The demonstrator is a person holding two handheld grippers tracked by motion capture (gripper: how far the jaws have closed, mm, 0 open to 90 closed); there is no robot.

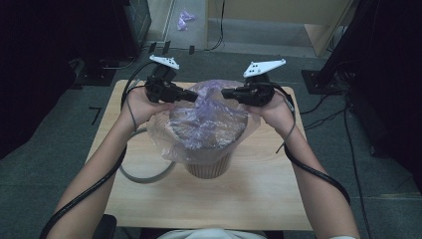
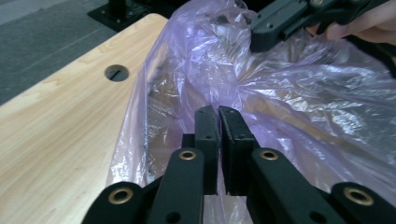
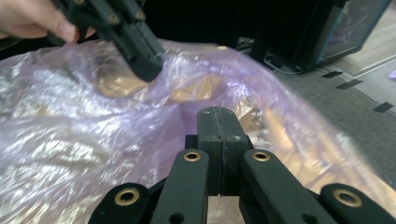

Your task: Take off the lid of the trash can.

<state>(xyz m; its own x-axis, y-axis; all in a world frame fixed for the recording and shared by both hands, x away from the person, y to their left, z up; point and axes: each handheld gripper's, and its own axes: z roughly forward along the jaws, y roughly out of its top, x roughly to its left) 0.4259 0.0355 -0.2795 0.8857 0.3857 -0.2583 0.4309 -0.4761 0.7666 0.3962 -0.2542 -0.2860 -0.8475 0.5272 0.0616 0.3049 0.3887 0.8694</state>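
Left gripper [image 1: 195, 94] has its jaws together at the far-left rim of the basket [image 1: 209, 167], tips at the plastic bag [image 1: 209, 124]; whether film is pinched between them, can't tell. In the left gripper view a thin slit shows between the pads [image 2: 206, 126], nothing visibly in it. Right gripper [image 1: 225, 93] mirrors it from the far-right side, jaws fully together over the bag [image 3: 93, 140], again no film seen caught.

Bag is a thin purple-tinted liner draped over the basket's mouth, its skirt hanging down the sides. Basket stands about mid-table [image 1: 149, 199], slightly toward the far edge; a grey ring [image 1: 144, 177] lies on the table at its left.

Step, as judged: fitting the liner into the basket, with both tips working the film at the far rim. Looks partway done, since the centre is still bunched up rather than pushed down.

Next move needs the jaws opened, a real bite on the film at the rim, then a gentle pull outward and down. Film is slippery and tears easily.
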